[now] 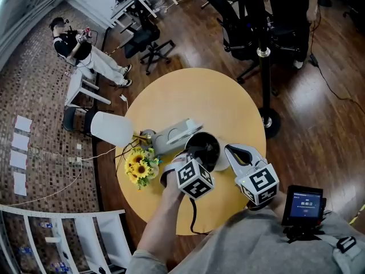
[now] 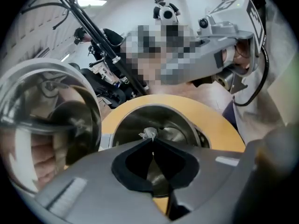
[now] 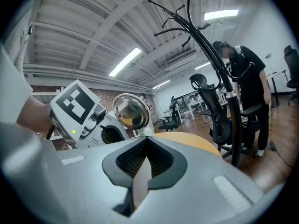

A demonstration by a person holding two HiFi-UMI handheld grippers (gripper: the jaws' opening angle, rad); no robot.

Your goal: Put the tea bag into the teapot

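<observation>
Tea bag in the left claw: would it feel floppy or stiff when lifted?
Probably floppy and very light: the tea bag shows only as a small crumpled white tuft pinched at the left claw's tips. It would likely dangle, dropping easily into the open teapot just beyond.

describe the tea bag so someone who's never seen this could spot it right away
On the round yellow table stands a teapot with its shiny lid swung open. Just above its metal mouth, the left gripper is shut on the tea bag: a small crumpled white scrap at the jaw tips, the only soft papery thing among polished metal.
</observation>
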